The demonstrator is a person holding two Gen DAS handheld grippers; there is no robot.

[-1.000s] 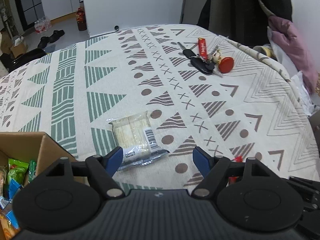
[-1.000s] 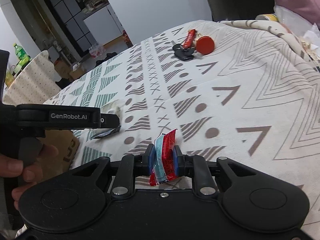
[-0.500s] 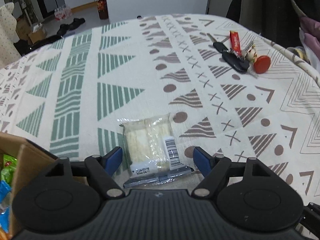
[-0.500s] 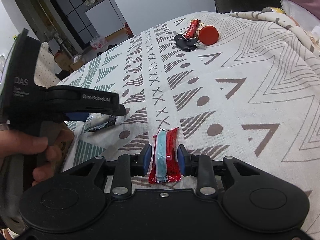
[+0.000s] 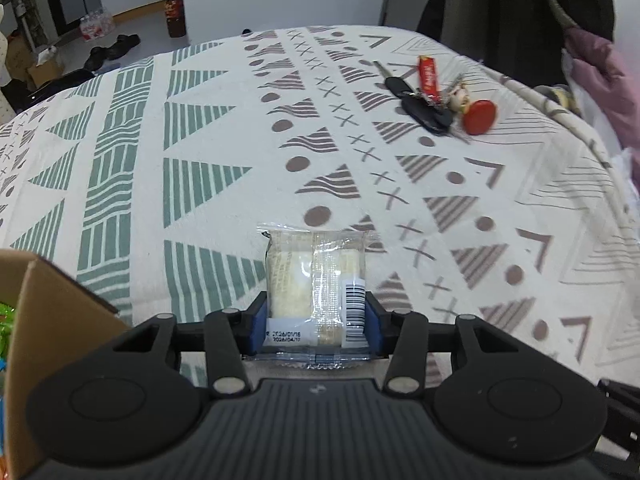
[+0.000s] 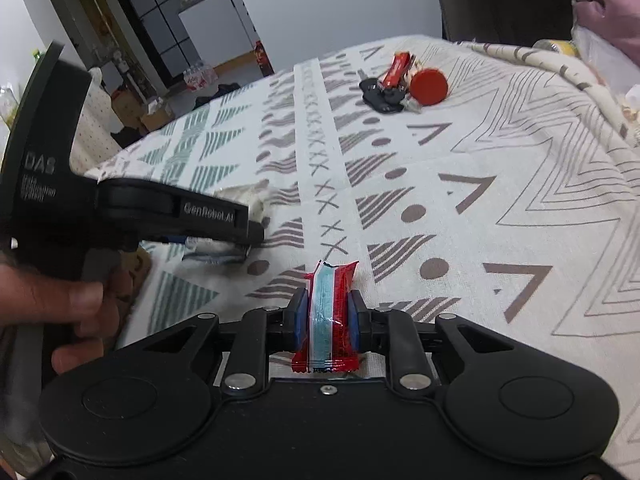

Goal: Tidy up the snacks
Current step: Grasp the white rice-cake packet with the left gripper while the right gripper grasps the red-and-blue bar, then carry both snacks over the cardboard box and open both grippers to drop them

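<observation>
Two snack packets pinched at once on the patterned cloth, near its front edge.

Clear-wrapped pale wafer packet [image 5: 316, 280] clamped across its width between the blue pads of the left gripper [image 5: 315, 322]; red-and-blue foil snack bar [image 6: 328, 316] squeezed edgewise by the right gripper [image 6: 328, 318]. Likely light, crinkly, slick-filmed, the wafer brittle under a hard squeeze; best held across the filled middle, not the sealed ends. Brown cardboard box [image 5: 48, 312] at the near left corner, cut off, green wrappers barely showing inside. Black keys with red round fob [image 5: 440, 100] toward the far right edge. Contact with the cloth beneath both packets hidden.
</observation>
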